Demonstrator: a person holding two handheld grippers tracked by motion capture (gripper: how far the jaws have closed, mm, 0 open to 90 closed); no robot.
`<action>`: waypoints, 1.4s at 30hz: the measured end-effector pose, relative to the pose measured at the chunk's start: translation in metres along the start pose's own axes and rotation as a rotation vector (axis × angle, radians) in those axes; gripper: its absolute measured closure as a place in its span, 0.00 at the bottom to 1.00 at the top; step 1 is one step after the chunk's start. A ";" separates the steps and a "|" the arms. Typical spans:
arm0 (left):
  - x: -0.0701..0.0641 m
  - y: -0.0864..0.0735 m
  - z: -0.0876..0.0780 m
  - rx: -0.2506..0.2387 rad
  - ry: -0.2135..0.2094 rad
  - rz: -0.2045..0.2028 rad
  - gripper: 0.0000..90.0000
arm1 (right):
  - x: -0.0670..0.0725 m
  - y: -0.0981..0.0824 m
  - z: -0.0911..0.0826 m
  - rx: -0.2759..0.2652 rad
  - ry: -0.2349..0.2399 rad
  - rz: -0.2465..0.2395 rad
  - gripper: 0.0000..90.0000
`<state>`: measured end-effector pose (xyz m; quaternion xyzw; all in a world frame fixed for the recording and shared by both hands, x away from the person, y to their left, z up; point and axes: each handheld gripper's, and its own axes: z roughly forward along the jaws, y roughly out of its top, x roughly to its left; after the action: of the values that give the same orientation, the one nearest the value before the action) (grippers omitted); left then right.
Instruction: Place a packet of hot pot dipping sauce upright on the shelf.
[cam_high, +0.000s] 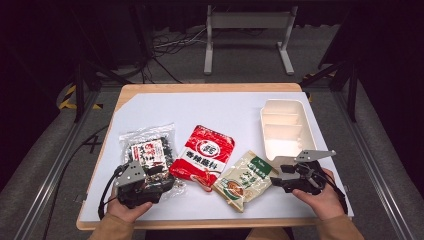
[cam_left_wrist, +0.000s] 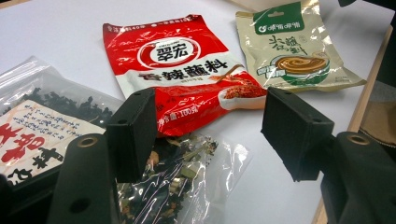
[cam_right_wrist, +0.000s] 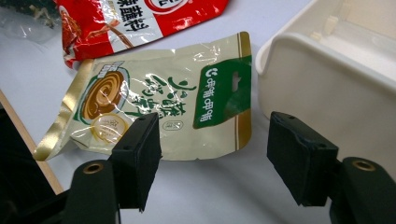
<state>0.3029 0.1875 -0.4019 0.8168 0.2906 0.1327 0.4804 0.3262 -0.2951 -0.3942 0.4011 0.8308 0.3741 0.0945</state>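
- Just ahead of the right gripper (cam_high: 280, 179), the flat beige-and-green foil sauce pouch (cam_right_wrist: 168, 105) lies on the white table sheet (cam_high: 225, 110), apart from the jaws; they stand wide with nothing between them.
- That pouch's long axis runs slantwise across the gripper's line of sight, its green hang-hole end nearer the cream plastic compartment box (cam_right_wrist: 336, 79), which stands close on the gripper's right.
- The coming move probably turns on this: the right hand (cam_high: 320, 195) is the nearer one to the pouch, and the box sits just beside it, so a short carry would do.
- Before the left gripper (cam_left_wrist: 210, 135), the glossy red seasoning packet (cam_left_wrist: 182, 70) lies flat, with the clear plastic bag of dark dried bits (cam_left_wrist: 177, 177) directly under and between the jaws, which stand fairly wide and press on nothing.
- The left hand (cam_high: 127, 207) rests low at the table's near edge.
- The box's far compartments are cut off in the right gripper view, and the clear bag's label print is too blurred to read.
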 end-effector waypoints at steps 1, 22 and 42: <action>0.000 0.000 0.000 0.000 0.000 -0.005 0.40 | -0.001 0.000 0.001 0.003 0.001 0.000 0.38; 0.000 -0.002 0.001 0.013 0.004 0.000 0.40 | -0.006 -0.001 0.036 0.095 0.040 0.030 0.37; -0.001 -0.002 0.002 0.017 0.006 0.011 0.40 | 0.002 0.006 0.049 0.083 0.132 0.031 0.49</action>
<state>0.3030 0.1864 -0.4043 0.8220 0.2884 0.1354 0.4720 0.3506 -0.2642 -0.4236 0.3918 0.8438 0.3664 0.0168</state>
